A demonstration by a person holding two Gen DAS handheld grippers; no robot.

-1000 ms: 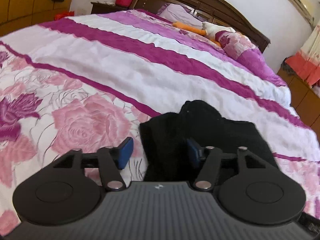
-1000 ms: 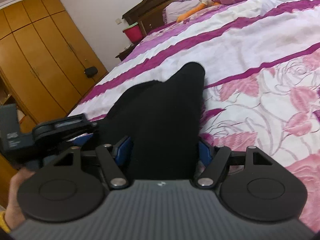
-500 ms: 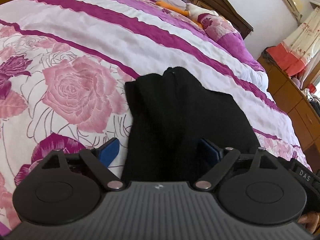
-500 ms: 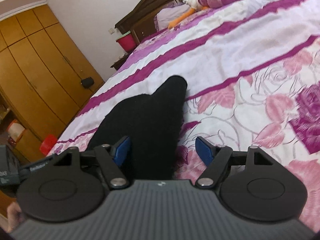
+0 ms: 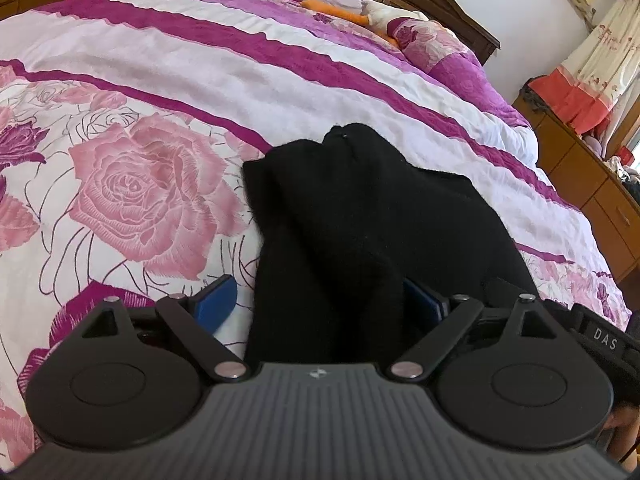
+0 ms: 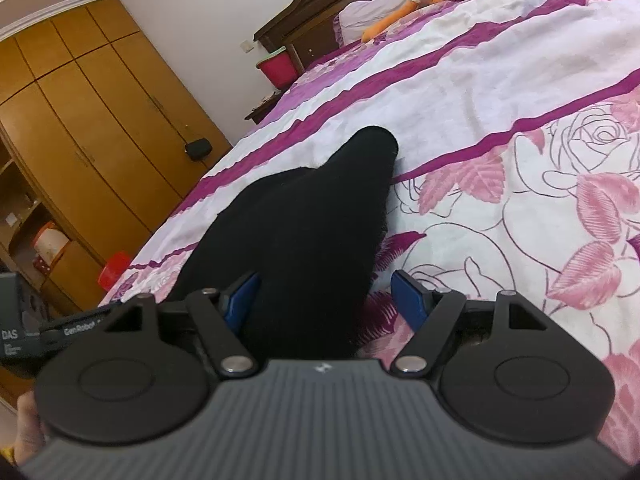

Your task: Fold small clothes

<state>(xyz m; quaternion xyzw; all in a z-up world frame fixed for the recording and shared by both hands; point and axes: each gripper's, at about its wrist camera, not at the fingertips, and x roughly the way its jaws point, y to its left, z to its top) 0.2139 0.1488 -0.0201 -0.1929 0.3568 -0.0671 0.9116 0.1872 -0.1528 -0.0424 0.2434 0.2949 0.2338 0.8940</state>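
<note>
A black garment (image 5: 360,208) lies flat on the floral bedspread (image 5: 152,184), bunched into a peak at its far end. My left gripper (image 5: 318,300) stands open wide over its near edge. The left blue pad (image 5: 216,300) is clear of the cloth, and the right pad (image 5: 420,300) sits against it. In the right wrist view the same garment (image 6: 312,220) runs between the fingers of my right gripper (image 6: 326,296), which is open. There the left pad (image 6: 244,296) is at the cloth's edge and the right pad (image 6: 408,296) is off it, over the bedspread (image 6: 520,200).
Pillows (image 5: 432,40), an orange and white soft toy (image 5: 344,10) and a dark wooden headboard (image 5: 448,4) are at the far end. A wooden dresser (image 5: 592,184) flanks the right. A wooden wardrobe (image 6: 80,120) and a red bin (image 6: 276,66) stand on the other side.
My left gripper's jaws have spread wider and it has tipped down toward the garment. My right gripper has shifted, so the cloth no longer fills its gap and its right pad is clear.
</note>
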